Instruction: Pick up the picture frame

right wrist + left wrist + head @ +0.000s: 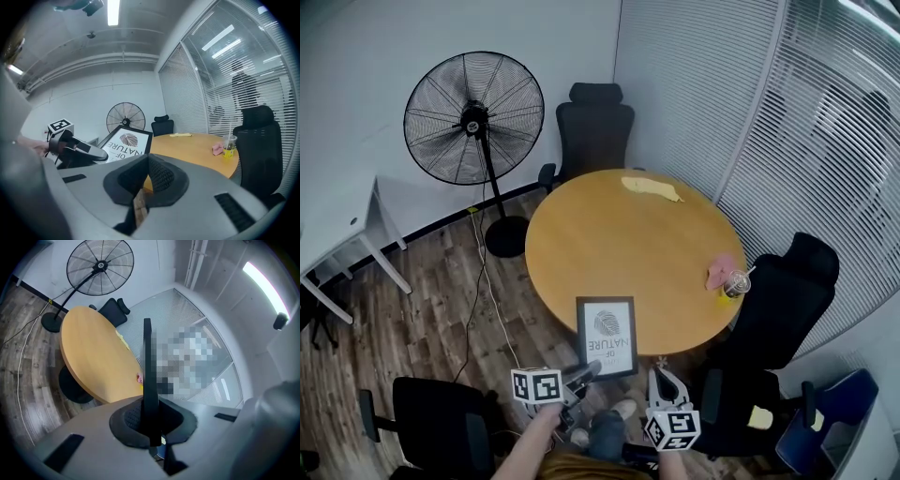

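Note:
The picture frame (607,336) has a black border and a white print with a fingerprint-like pattern and lettering. It hangs upright over the near edge of the round wooden table (619,244). My left gripper (585,374) is shut on its lower left corner. In the left gripper view the frame (148,376) shows edge-on as a dark bar clamped between the pads of the left gripper (151,427). My right gripper (662,377) hovers just right of the frame, apart from it. In its own view the right gripper (147,182) has its pads together with nothing held, and the frame (125,142) stands to the left.
On the table lie a yellow cloth (652,187), a pink item (721,272) and a plastic cup with a straw (735,283). A standing fan (475,117) is at the far left. Black office chairs (595,127) ring the table. Blinds cover the glass wall on the right.

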